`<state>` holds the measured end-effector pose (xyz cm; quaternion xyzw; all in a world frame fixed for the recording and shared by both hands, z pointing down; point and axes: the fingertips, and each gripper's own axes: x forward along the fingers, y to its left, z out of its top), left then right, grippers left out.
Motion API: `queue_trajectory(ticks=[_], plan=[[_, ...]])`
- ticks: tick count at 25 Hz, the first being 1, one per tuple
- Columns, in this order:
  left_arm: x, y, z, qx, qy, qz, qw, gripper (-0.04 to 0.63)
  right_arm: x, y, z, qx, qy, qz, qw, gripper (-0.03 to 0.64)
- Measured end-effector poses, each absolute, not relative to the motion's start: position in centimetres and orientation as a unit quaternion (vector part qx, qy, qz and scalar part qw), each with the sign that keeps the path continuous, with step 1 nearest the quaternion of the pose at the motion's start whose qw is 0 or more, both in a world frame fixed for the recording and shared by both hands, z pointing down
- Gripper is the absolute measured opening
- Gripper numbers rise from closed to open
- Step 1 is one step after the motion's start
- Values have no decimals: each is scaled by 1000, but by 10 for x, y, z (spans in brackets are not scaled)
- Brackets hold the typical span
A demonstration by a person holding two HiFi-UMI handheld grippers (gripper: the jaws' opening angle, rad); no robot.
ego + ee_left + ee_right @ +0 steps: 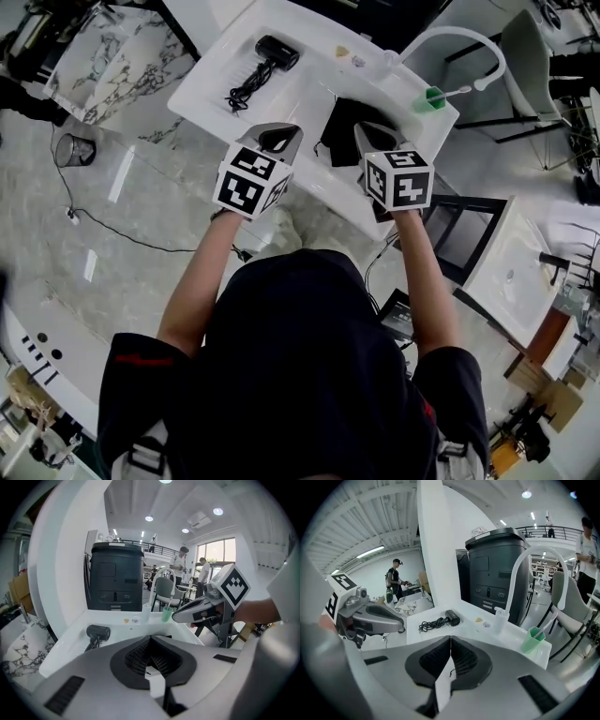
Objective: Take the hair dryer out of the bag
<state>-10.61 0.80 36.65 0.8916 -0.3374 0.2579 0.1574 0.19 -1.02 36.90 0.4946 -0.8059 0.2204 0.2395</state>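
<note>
The hair dryer (277, 52) lies on the white surface (211, 82) just beyond the left claw (274, 137), its cord trailing back toward that claw. The right claw (373, 134) is farther off. Both claws are pinched closed and empty.

— What do we find on our white table (305, 89)?
— We see the hair dryer (278, 52) at eleven o'clock and its cord (246, 89) bunched at nine.
— And we have a green cup (428, 98) at three, a black bag (339, 127) at five.
</note>
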Motion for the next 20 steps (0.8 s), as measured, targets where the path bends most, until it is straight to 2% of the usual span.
queue_trajectory(ticks=[11, 20], plan=[[-64, 56, 322, 901, -351, 196, 166, 15, 36, 37, 314, 498, -826, 194, 181, 34], [-44, 100, 281, 903, -377, 157, 129, 15, 49, 80, 269, 493, -844, 153, 144, 34]])
